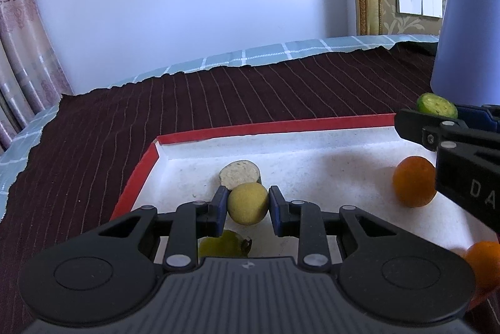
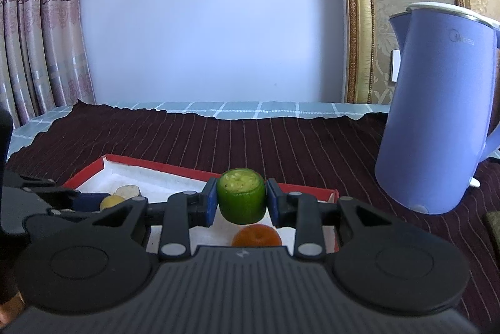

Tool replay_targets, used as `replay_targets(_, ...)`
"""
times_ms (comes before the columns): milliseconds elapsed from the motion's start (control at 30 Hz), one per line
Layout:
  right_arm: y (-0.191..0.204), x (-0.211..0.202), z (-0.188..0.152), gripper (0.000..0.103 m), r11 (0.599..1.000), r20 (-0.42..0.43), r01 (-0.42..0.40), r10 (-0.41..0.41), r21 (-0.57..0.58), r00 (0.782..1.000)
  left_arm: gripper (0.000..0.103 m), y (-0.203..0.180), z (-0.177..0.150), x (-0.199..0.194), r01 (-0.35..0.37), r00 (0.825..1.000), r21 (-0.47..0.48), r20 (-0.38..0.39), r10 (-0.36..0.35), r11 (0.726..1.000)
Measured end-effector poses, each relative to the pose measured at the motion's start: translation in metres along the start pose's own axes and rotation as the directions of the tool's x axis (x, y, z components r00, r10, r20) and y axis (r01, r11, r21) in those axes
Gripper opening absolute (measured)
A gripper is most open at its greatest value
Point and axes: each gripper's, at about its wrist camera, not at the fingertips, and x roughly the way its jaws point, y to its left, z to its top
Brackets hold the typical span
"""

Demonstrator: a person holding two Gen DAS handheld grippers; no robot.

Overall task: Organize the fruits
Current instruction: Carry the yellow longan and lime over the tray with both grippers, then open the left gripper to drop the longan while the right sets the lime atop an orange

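Observation:
My left gripper (image 1: 248, 204) is shut on a small yellow round fruit (image 1: 247, 203), held just above the white floor of a red-rimmed tray (image 1: 200, 135). Behind it in the tray lies a pale cut fruit piece (image 1: 240, 173), and a yellow-green fruit (image 1: 223, 245) lies below the jaws. My right gripper (image 2: 241, 200) is shut on a green cut fruit piece (image 2: 240, 196), held over the tray (image 2: 184, 169) with an orange (image 2: 256, 235) beneath it. In the left wrist view the right gripper (image 1: 437, 108) enters from the right, above an orange (image 1: 412, 181).
A tall blue kettle (image 2: 437, 115) stands on the dark striped cloth (image 2: 218, 140) to the right of the tray. Another orange (image 1: 482, 265) lies at the tray's near right. A checked cloth edge, a white wall and curtains lie beyond the table.

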Motion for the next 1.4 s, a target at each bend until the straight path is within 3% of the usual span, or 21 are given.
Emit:
replay_targets(500,-0.009,0.009,-0.005,0.03,0.999,-0.011,-0.005,0.005,0.047,1.0,0.027,-0.002,0.002,0.008,0.006,1.0,0.01,0.001,-0.007,1.0)
replay_targets(933,-0.002,0.012,-0.008,0.031,1.0,-0.026,-0.003,0.003,0.01,1.0,0.027,0.001,0.002,0.018,-0.015,1.0,-0.003,-0.025,0.015,1.0)
replay_targets(1000,-0.002,0.011,-0.008,0.035,1.0,-0.027,-0.004,0.004,0.011,1.0,0.029,0.003,0.001,0.019,-0.011,1.0,-0.008,-0.028,0.011,1.0)
replay_targets(1067,-0.002,0.009,-0.008,0.046,1.0,-0.016,0.003,-0.003,0.007,1.0,0.035,0.003,0.0,0.019,-0.02,0.999,-0.009,-0.027,0.02,1.0)
replay_targets(1200,0.0,0.007,-0.01,0.052,1.0,-0.009,0.006,-0.006,-0.003,1.0,0.063,0.003,-0.002,0.017,-0.039,0.999,-0.004,-0.01,0.039,0.999)
replay_targets(1400,0.003,0.002,-0.014,0.063,0.999,0.004,0.029,-0.029,-0.026,1.0,0.064,0.001,-0.004,0.014,-0.045,0.999,0.006,0.008,0.045,0.999)
